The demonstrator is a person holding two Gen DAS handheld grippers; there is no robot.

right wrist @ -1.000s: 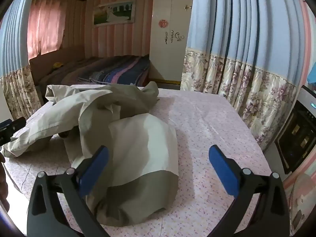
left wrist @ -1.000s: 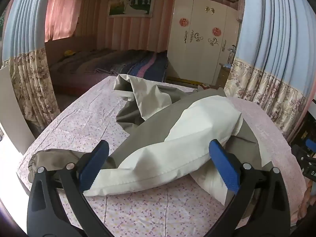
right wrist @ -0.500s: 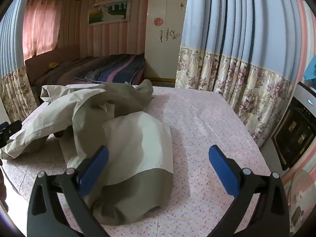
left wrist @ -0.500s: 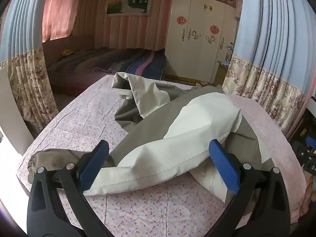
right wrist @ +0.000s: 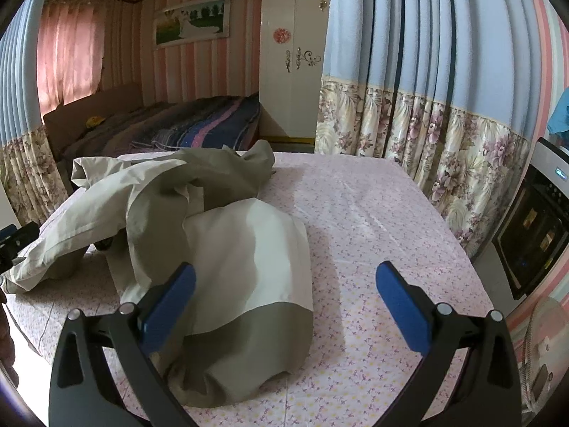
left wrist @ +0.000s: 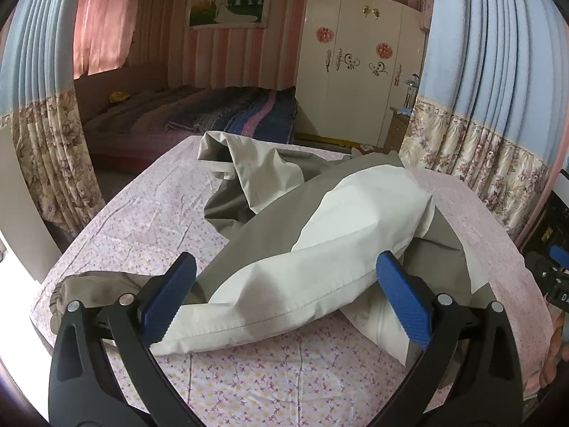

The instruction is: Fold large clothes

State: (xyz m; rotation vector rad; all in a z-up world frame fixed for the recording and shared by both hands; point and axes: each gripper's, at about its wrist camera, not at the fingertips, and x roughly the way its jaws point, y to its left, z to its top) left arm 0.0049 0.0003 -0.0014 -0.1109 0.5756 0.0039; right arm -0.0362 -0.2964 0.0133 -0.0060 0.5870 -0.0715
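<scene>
A large two-tone jacket [left wrist: 320, 235], pale cream and olive, lies crumpled on a table with a pink flowered cloth [left wrist: 149, 213]. One long sleeve runs toward my left gripper [left wrist: 284, 302], which hangs open just above it, holding nothing. Seen from the right wrist, the same jacket [right wrist: 220, 249] spreads over the left half of the table, its olive hem nearest me. My right gripper [right wrist: 284, 302] is open over the hem's right edge and the bare cloth [right wrist: 373, 235]. The other gripper's tip [right wrist: 17, 238] shows at the left edge.
Blue and floral curtains [right wrist: 426, 106] hang close along the table's right side. A bed [left wrist: 199, 121] and a white wardrobe [left wrist: 355, 71] stand behind. A dark appliance [right wrist: 533, 242] sits at the right. The table's right half carries only cloth.
Both grippers have shifted slightly, so the room and jacket sit a little differently in each view. The jacket itself has not moved and both grippers stay open.
</scene>
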